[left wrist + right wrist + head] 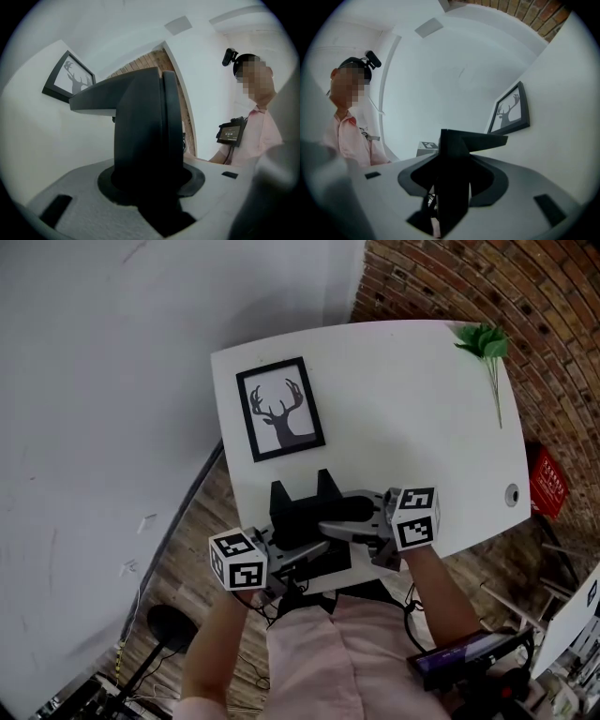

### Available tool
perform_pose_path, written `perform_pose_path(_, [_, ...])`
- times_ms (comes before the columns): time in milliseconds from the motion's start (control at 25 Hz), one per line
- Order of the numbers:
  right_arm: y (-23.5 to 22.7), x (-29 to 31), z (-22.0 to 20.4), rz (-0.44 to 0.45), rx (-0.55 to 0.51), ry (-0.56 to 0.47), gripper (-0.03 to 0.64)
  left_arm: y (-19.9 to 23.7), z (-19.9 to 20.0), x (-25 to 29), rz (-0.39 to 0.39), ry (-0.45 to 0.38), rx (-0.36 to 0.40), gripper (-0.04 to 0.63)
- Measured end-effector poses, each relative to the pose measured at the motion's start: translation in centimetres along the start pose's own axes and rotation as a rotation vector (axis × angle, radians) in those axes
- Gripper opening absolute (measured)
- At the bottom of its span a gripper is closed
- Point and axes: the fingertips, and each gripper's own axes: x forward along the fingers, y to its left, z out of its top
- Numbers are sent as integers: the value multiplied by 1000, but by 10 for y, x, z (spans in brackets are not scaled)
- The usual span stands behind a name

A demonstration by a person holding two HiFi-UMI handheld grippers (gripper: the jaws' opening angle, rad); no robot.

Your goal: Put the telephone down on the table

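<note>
Subject item: a black plastic telephone [302,507], a wedge-shaped base with a handset across it. It sits at the near edge of the white rectangular bench [403,418], directly in front of the person. Part of it overlaps the bench edge in the head view. No view settles whether its underside touches the bench surface.

Left gripper [305,554]: it approaches the telephone from the person's left side, roughly level. In the left gripper view the gripper [152,187] has a thick, rounded black part of the telephone [145,131] standing between the fingers. The fingers are partly closed and clamped on it.

Right gripper [339,529]: it approaches from the opposite side, also roughly level. In the right gripper view the gripper [452,187] has a narrow, angular black edge of the telephone [454,154] between the fingers. The fingers are set about half apart and are gripping it. The telephone is thus held from both sides.

Other items on the bench:
- A black-framed picture of a deer head [279,409] lies flat beyond the telephone, apart from it.
- A green leafy sprig with a thin stem [487,348] lies at the far right corner, well apart from the telephone.

Surroundings: a red brick wall [562,324] stands to the right of the bench. The person wears a pink shirt [323,657].
</note>
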Motion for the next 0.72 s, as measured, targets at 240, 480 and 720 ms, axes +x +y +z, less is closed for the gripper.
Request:
perform_pose_path(240, [-13,3,-2,2,30,9,187,12,-2,2,10,2,-29,170])
perform_pose_path(480, [-25,5,-6,3,67,15,187,22,-4,4,19,-9,-79,172])
perform_pose_path(720, [-35,8,-5,7,105,17,187,31,-2,4,29,-18,-127,172])
